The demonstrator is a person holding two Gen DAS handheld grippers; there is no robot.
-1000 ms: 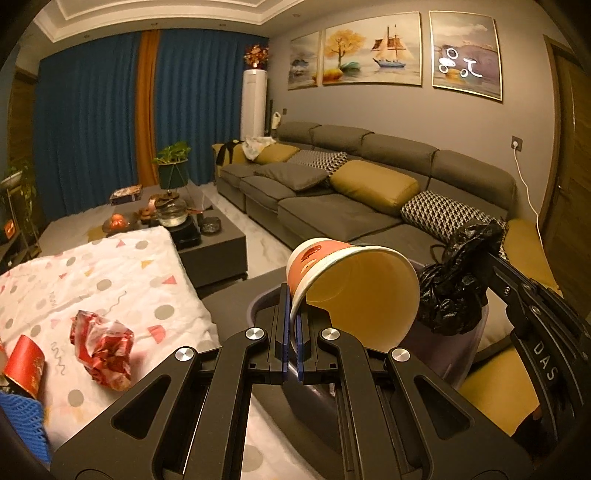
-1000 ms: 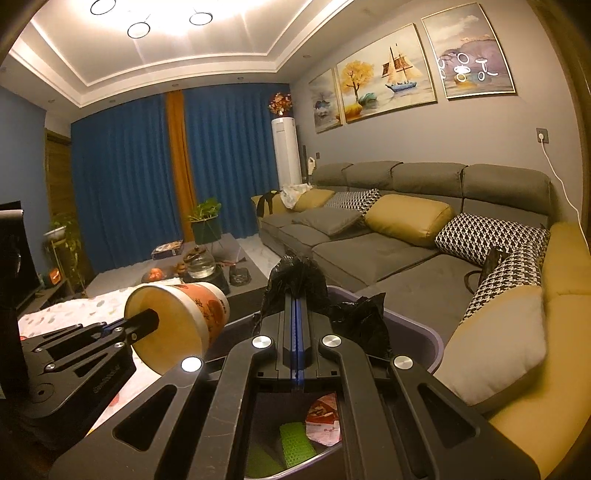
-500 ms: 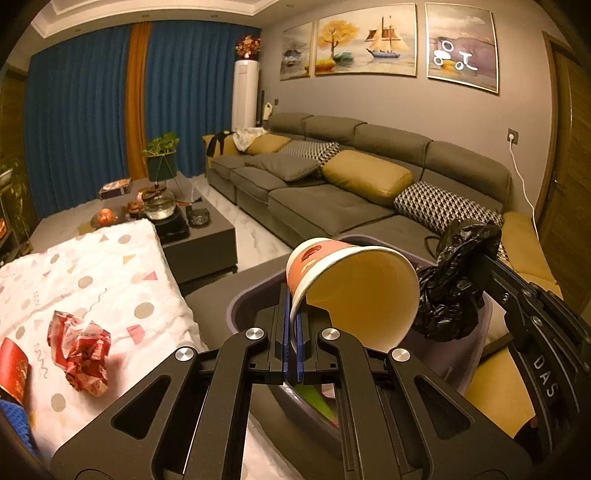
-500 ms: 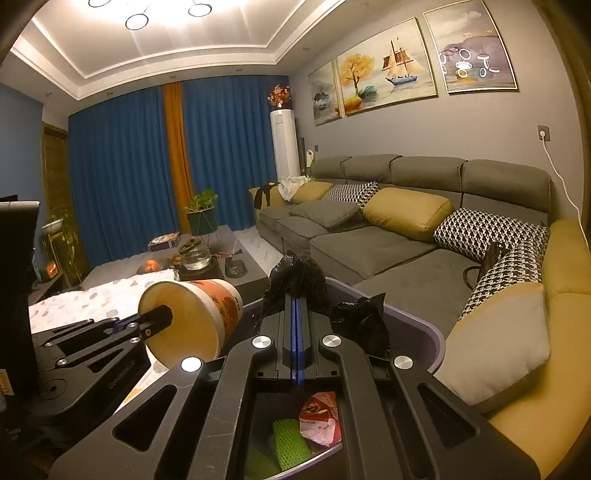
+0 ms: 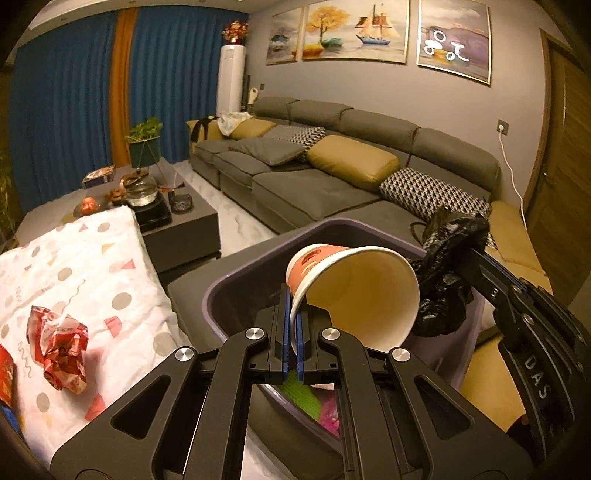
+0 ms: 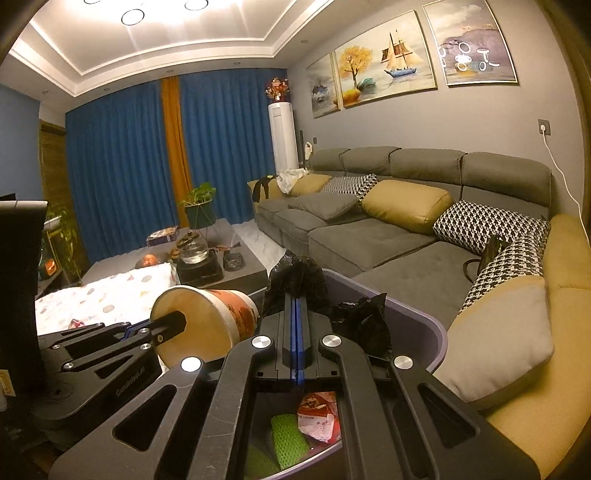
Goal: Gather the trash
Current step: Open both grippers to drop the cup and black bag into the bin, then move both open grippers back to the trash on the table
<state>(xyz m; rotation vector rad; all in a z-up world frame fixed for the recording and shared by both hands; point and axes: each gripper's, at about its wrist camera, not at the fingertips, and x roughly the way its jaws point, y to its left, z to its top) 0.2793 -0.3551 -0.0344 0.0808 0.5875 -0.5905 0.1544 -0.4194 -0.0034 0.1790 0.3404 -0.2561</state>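
Warm, dim yellowish light fills both views. It comes from round ceiling lights [image 6: 133, 15], which glare white in the right wrist view. The 3 paintings [image 5: 354, 33] carry bright reflections. Fisheye bending curves the edges, and the corners go black. Focus is fairly sharp.

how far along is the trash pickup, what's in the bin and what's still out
Done: a green mesh piece and a red snack wrapper already lie in the purple bin. In hand: the left gripper pinches the rim of a paper cup over the bin, and the right gripper grips the black bin liner. Left: a crumpled red wrapper sits on the dotted cloth.
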